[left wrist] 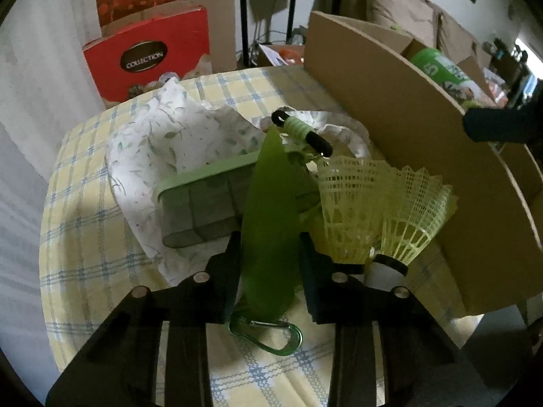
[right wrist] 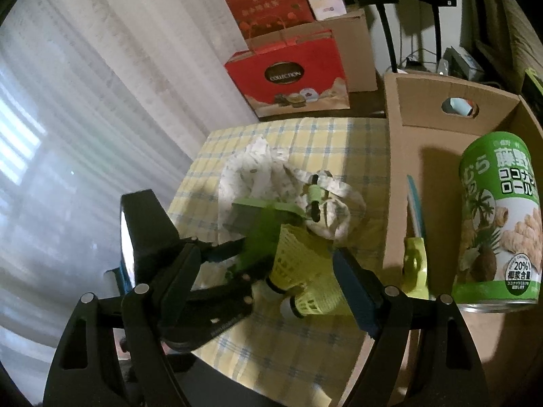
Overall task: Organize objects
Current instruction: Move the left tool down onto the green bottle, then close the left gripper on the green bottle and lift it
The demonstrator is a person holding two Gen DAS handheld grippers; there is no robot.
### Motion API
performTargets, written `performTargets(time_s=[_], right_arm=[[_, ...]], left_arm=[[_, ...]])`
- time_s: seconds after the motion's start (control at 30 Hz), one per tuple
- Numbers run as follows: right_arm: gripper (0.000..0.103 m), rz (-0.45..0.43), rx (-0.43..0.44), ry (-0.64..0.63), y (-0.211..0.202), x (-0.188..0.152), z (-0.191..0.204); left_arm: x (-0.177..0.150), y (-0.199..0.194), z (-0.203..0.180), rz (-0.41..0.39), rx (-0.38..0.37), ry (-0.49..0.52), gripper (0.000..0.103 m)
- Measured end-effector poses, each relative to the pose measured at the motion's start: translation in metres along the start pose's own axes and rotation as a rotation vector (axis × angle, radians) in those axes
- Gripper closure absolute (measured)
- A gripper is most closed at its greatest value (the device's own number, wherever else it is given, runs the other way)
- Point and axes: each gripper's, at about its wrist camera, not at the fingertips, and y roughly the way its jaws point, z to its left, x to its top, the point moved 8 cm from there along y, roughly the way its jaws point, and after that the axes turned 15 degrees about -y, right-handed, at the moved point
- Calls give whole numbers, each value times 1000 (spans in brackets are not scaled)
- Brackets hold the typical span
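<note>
The tidying looks partly done, going by what already lies in the cardboard box at the right: one green tin of coconut rolls and one green-handled tool with a pale blue blade. The rest sits on the checked tablecloth. From the left there is one crumpled leaf-print cloth, one green-lidded clear container lying on it, and one leaf-shaped green plastic piece, which the left gripper has clenched between its pads. One green snap hook lies just below that piece, one black clip wound with green cord rests beyond it, and two yellow shuttlecocks lie side by side next to the box wall. The right gripper hangs released over the shuttlecocks with nothing between its pads. By my count seven things are left to put away.
</note>
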Motion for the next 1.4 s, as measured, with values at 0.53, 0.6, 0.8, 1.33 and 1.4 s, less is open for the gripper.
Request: performTargets(time_s=[0.53,0.6,0.8,1.33,1.4], right_arm=[[21,8,-3,-55,8,-4,13],[21,19,-4,-81,13,-6,20],[25,76,37,-163,37,-16,46],[52,240,0,-346,111,-42,72],[54,245,-7,-365,115,-43,73]], left_arm=[[6,-67,35,-99,-63,-133,74],[8,-74,49,-106,-52,-178,74],[7,-86,74,-119,-27,-232,74],[-11,-96,97,-122,-28,-312,74],[-12,-97,99,-121,-30,-319,73]])
